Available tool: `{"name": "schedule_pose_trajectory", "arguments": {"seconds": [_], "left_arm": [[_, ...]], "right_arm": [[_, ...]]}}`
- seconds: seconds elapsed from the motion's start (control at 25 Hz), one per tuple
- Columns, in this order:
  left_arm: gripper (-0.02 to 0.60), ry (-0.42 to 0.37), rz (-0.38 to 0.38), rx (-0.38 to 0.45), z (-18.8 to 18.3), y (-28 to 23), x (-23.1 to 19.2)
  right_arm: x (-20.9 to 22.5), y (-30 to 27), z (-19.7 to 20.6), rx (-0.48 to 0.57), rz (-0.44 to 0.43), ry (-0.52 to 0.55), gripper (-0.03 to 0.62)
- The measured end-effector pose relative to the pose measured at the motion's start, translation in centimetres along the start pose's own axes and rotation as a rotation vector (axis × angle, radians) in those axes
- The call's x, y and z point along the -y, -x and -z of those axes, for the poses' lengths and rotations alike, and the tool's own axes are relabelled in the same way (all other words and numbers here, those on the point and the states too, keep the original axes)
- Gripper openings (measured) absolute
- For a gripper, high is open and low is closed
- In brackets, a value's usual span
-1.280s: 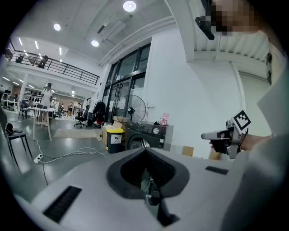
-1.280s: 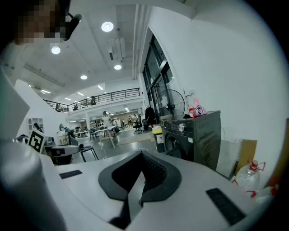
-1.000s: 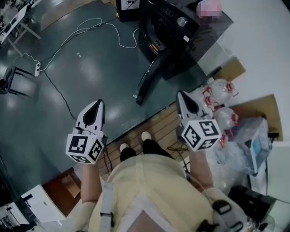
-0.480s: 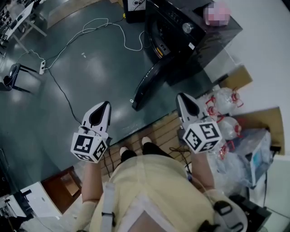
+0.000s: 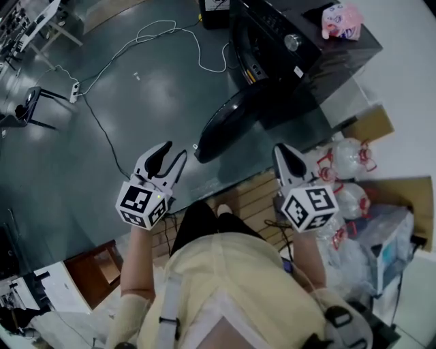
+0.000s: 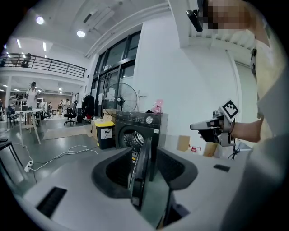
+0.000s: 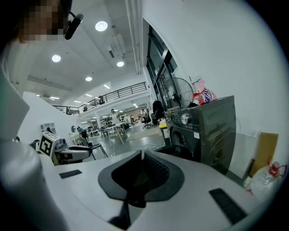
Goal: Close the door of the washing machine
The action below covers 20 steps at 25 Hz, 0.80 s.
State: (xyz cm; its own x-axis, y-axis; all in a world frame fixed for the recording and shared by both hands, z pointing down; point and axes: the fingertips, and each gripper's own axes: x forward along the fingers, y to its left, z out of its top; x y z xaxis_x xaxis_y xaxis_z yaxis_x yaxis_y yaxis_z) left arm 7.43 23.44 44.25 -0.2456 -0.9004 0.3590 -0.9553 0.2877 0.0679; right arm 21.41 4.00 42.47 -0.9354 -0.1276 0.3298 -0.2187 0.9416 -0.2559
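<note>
While the person stands on a slatted wooden pallet facing the washing machine, both forearms reach out ahead of the body, roughly side by side and well apart, each hand closed round the back of its tool. Left hand-held gripper points forward and a little downward over the dark floor; its marker cube sits just above the wrist. Its jaws are opening, spread in a clear fork, with nothing pressed between the pads. Seen along those jaws, the door lines up edge-on in the gap, but the head view shows the tips short of the door's free edge, near it and not touching. Right hand-held gripper is held at about the same reach, aimed at the machine's front corner, tilted slightly down; its jaws are pressed together to a point and carry nothing. Door hangs wide open, swung out from the machine's front toward the person, its free end low over the floor between the two tools and closer to the left one. Drum opening is exposed behind it. Pink packet lies on the machine's top. White cable loops on the floor beyond. Tied plastic bags sit to the right of the right arm.
</note>
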Motion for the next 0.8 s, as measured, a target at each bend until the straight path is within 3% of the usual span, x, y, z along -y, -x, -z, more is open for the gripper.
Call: {"name": "schedule_pose_trajectory", "arguments": {"seconds": [0.36, 0.68, 0.8], "left_arm": [[0.227, -0.061, 0.084, -0.14, 2.5, -5.0, -1.4], [0.23, -0.114, 0.145, -0.237, 5.1, -12.7, -4.2], [0.23, -0.17, 0.187, -0.278, 6.1, -15.1, -5.3]], "right_arm": [[1.6, 0.0, 1.1, -0.036, 0.032, -0.04, 0.005], [3.1, -1.5, 2.4, -0.086, 0.091, -0.116, 0.005], [2.8, -2.6, 2.1, -0.105, 0.105, -0.104, 0.005]]}}
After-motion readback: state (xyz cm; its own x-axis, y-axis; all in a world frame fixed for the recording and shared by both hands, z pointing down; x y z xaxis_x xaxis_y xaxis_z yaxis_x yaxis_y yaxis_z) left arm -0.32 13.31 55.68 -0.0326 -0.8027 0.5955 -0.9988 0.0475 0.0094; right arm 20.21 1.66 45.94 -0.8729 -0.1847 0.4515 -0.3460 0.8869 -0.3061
